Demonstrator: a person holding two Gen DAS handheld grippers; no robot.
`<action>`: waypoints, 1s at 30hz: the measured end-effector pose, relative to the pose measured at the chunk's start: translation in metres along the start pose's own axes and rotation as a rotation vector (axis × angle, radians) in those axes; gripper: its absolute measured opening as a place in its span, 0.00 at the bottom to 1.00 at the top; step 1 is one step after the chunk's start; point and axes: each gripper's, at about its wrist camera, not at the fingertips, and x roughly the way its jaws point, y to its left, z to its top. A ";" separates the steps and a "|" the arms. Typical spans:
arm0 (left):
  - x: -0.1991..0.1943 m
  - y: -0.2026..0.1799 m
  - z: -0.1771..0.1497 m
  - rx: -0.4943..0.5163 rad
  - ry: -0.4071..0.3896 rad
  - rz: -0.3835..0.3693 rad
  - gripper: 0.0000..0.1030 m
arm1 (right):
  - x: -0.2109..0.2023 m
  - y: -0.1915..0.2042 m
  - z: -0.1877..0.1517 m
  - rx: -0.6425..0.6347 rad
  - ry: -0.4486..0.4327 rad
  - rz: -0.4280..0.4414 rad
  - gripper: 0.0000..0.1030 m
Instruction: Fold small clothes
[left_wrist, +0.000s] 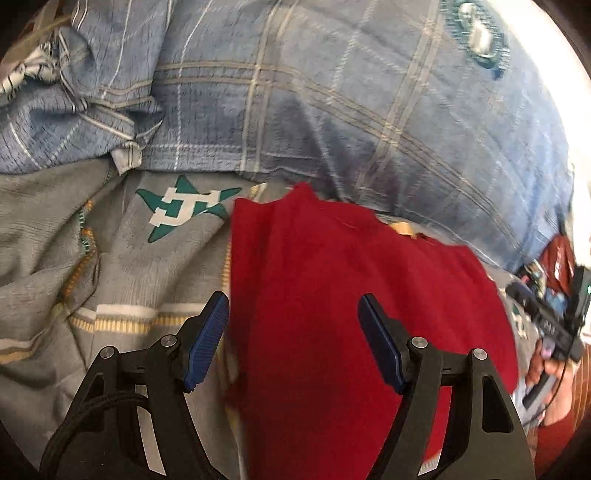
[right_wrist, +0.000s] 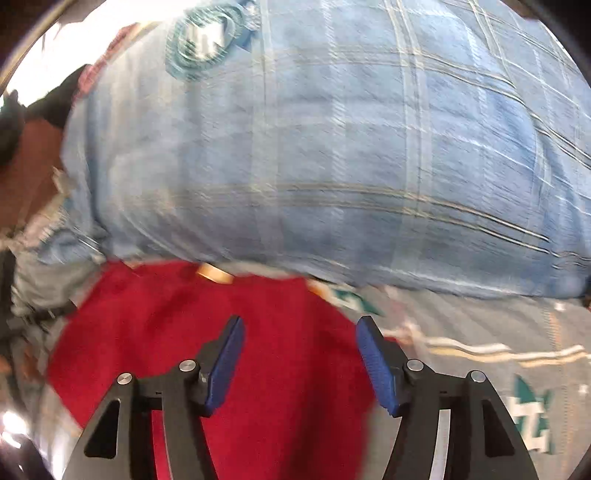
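A small red garment (left_wrist: 332, 295) lies flat on a grey bedspread (left_wrist: 110, 266) with green star logos. My left gripper (left_wrist: 293, 310) is open above the garment's left part, its left finger over the red edge. In the right wrist view the red garment (right_wrist: 207, 332) lies under my right gripper (right_wrist: 299, 332), which is open and holds nothing. The right gripper also shows at the right edge of the left wrist view (left_wrist: 554, 314), held by a hand.
A large blue plaid pillow (left_wrist: 369, 110) lies just beyond the garment and also fills the top of the right wrist view (right_wrist: 332, 147). Crumpled blue plaid cloth (left_wrist: 74, 110) is bunched at the far left. The right wrist view is blurred by motion.
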 end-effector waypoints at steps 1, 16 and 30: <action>0.006 0.002 0.003 -0.008 0.008 0.009 0.71 | 0.005 -0.003 -0.002 0.003 0.019 -0.004 0.59; 0.042 -0.004 0.034 0.052 0.015 0.085 0.32 | 0.032 0.013 0.027 -0.033 -0.078 -0.056 0.07; -0.031 -0.011 -0.013 0.076 -0.010 0.053 0.48 | -0.015 0.018 -0.021 -0.020 0.020 0.037 0.38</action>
